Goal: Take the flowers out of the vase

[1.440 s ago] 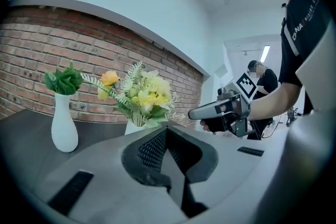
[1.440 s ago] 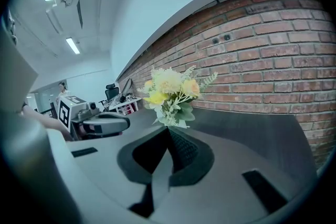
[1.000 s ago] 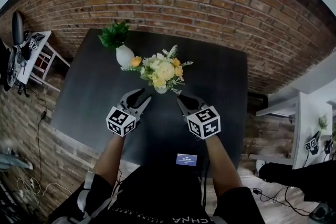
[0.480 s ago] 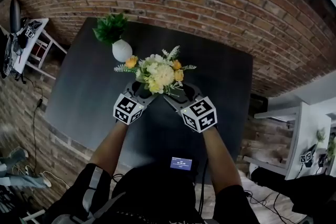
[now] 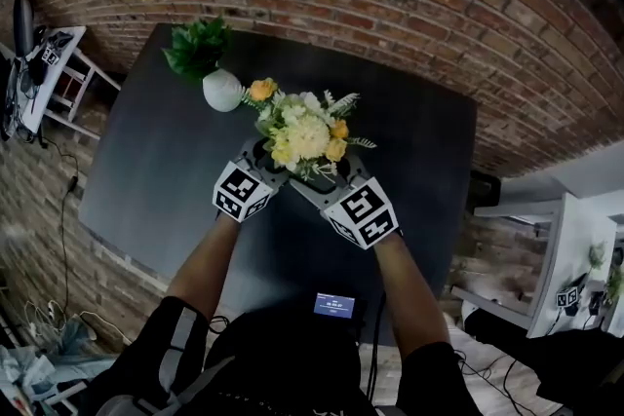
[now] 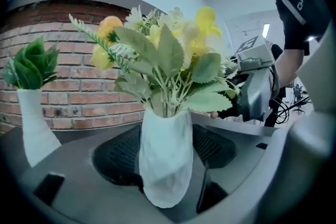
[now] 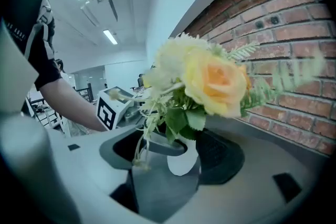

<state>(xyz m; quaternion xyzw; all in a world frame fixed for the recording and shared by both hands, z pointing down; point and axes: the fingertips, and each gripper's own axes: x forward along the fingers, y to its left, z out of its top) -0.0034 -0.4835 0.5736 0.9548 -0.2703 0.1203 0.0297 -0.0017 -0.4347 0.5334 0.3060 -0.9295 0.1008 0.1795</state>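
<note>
Both grippers closed in on the white vase (image 6: pixel 165 160) since a second ago; left gripper (image 5: pixel 261 157) and right gripper (image 5: pixel 328 176) flank it on the dark table (image 5: pixel 156 180); both sets of jaws just swung wide apart, vase between them, pads not pressing it; yellow and white flowers (image 5: pixel 304 133) sit in the vase; second vase (image 5: pixel 222 92) with green leaves at the back left.

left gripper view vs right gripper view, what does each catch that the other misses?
Left gripper view only: the second vase with green leaves, and the right marker cube. Right gripper view only: the left marker cube. Both: the flower vase standing between open jaws that have just been opening, the flowers in it, and the brick wall.
</note>
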